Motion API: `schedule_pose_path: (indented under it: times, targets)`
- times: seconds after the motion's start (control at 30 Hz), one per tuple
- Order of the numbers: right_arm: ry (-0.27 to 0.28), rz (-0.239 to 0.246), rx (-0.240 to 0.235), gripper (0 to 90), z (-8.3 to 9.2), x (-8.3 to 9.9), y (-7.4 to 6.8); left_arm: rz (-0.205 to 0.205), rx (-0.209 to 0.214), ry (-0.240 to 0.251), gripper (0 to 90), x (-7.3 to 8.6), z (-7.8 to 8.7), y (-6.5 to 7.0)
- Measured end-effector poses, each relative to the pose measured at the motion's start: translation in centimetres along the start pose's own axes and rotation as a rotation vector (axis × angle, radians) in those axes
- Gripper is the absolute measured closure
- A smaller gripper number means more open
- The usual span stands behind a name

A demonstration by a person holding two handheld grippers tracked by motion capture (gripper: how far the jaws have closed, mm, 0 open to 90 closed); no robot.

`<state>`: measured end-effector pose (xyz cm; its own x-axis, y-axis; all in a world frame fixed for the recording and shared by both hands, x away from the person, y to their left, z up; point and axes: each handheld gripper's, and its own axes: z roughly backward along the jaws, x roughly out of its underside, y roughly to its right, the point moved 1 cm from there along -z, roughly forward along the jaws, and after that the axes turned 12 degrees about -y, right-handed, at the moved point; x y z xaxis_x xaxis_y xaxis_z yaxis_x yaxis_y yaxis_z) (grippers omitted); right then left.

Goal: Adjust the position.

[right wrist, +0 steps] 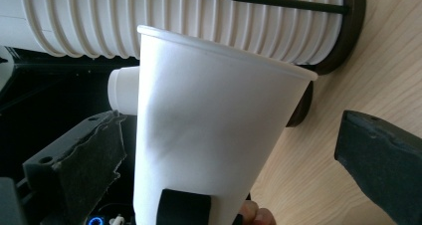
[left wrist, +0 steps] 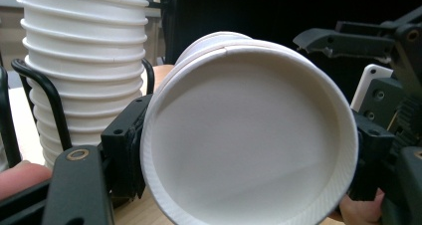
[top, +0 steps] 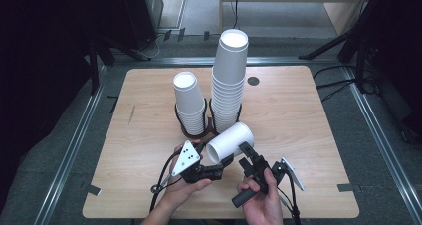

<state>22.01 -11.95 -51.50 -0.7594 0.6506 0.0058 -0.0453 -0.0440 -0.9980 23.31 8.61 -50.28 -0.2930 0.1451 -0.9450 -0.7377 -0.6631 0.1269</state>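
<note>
Left gripper [top: 219, 166] lay level in left hand [top: 185, 185], jaws clamped nearly shut. Right gripper [top: 247, 154] angled up-left in right hand [top: 261, 197], jaws spread wide.

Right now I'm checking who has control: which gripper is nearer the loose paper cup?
Left. The left gripper is shut on the paper cup at its rim; the right gripper stands open beside it, apart.

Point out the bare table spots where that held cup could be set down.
Free: the table's left side beside the short stack, and the right side beyond the tall stack. Crowded: the front middle, around the left gripper, right gripper and cup.
</note>
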Motion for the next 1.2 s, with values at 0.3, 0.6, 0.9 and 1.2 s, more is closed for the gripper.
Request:
schedule_pose_path:
  times: [0.3, 0.6, 0.9, 1.2]
  targets:
    - [0.003, -0.007, -0.003, 0.0, -0.1, -0.3, -0.3, -0.011, 0.003, 0.006, 23.4, 0.3, -0.2, 0.3]
    - [-0.011, -0.022, 0.004, 0.0, -0.7, -0.6, -0.6, -0.026, 0.009, 0.008, 23.4, 0.4, -0.3, 0.5]
    - [-0.022, -0.043, 0.009, 0.0, -1.6, -0.7, -0.7, -0.034, 0.01, 0.008, 23.4, 0.4, -0.3, 0.7]
    - [-0.019, -0.056, 0.01, 0.0, -2.3, -1.3, -0.5, -0.038, 0.013, 0.007, 23.4, 0.4, -0.3, 0.8]
